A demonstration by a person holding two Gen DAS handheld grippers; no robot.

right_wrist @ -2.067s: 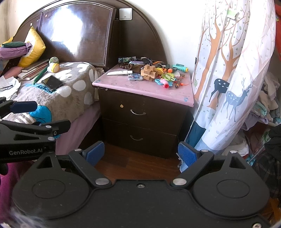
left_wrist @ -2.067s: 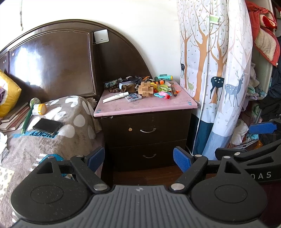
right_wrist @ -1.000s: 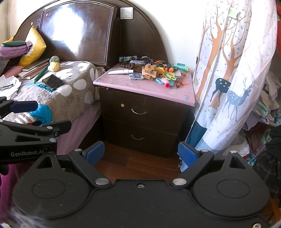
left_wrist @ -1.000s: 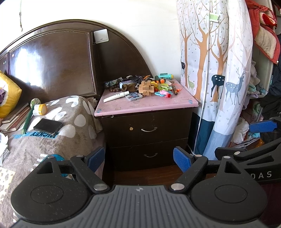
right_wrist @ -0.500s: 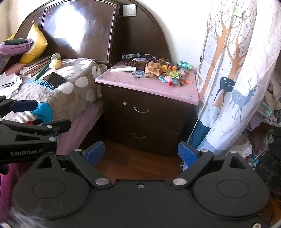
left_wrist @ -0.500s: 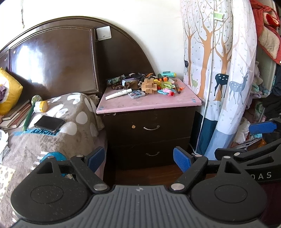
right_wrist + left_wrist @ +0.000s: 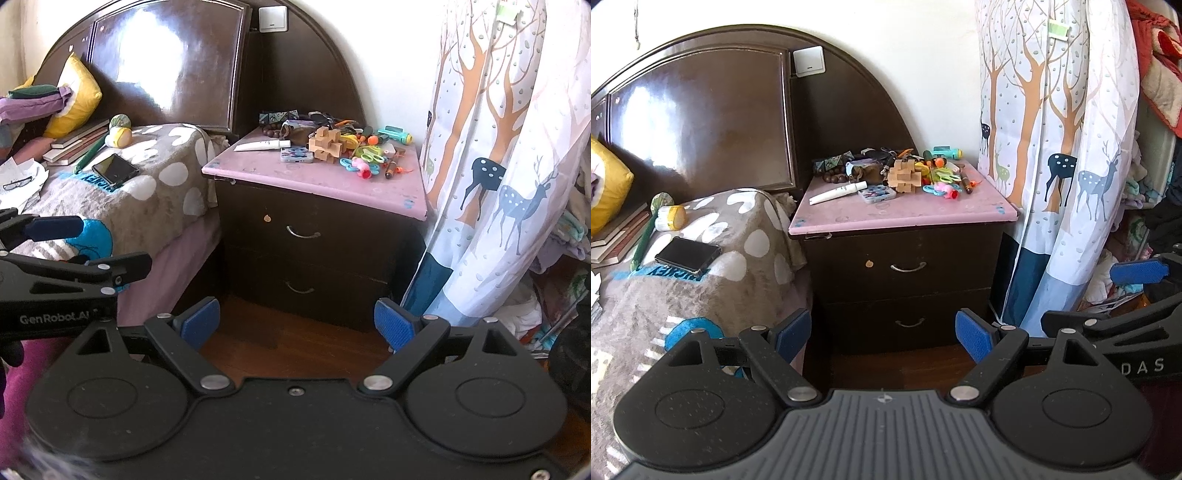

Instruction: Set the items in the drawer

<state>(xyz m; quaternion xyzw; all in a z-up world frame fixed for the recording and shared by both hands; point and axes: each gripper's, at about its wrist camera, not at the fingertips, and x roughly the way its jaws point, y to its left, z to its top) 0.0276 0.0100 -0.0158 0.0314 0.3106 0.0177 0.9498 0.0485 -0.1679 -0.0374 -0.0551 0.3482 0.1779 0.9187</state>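
My left gripper (image 7: 882,332) and right gripper (image 7: 297,321): jaws spread wide, holding nothing, both well short of nightstand (image 7: 905,258). Upper drawer (image 7: 908,264) shut, dead ahead above jaw line; handle (image 7: 908,267) long axis horizontal. Neither gripper clearly nearer. Far: clutter on pink top (image 7: 923,212) — white tube (image 7: 837,192), wooden puzzle (image 7: 905,177), scissors (image 7: 945,176). My guess: open drawer first.

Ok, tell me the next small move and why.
Probably bring the right gripper forward to the upper drawer's handle. Both drawers of the nightstand look shut, both grippers, the left gripper included, are open and empty and short of it, and the toys lie on top.
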